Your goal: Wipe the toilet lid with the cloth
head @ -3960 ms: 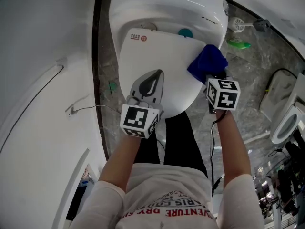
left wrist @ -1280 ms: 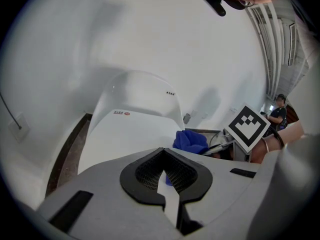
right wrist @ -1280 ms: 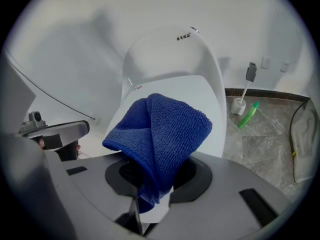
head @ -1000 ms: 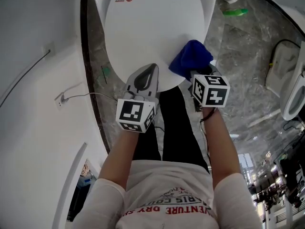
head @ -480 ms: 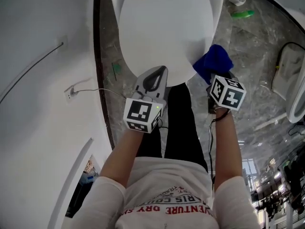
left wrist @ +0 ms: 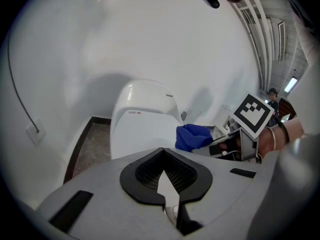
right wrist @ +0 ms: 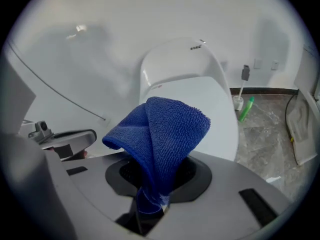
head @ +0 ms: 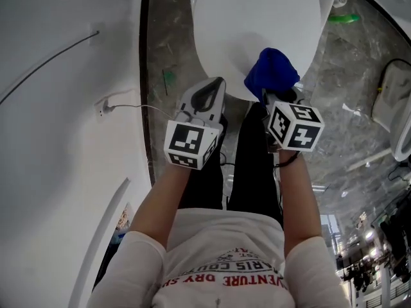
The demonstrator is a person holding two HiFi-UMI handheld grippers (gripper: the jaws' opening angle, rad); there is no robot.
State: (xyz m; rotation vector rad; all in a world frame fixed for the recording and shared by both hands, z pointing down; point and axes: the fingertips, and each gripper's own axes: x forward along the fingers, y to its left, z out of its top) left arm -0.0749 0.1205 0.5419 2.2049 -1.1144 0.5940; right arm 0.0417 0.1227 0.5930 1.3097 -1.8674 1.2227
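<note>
Deep blue terry, nubbly with short loops, makes up the cloth. It is folded over on itself into a thick, rounded flap with a stitched hem along its left edge, and it narrows to a pinched tail at the bottom. That tail sits in the right gripper, whose jaws are clamped tight on it, so the rest of the fabric stands up and flops forward above them. In the head view the bundle overlaps the near right edge of the toilet lid, a smooth, glossy white oval lying closed. Whether the fabric actually presses on the lid cannot be told from any view. The left gripper is held just beside the right one, over the lid's near left edge. Its jaws are brought together with nothing between them, and only the white of the lid shows through the gap above the pads. The floor to the right of the toilet is grey, marbled stone. A green bottle leans there next to a white toilet brush, against the base of the wall. The cloth looks clean and evenly coloured, with no stain or wet patch visible.
</note>
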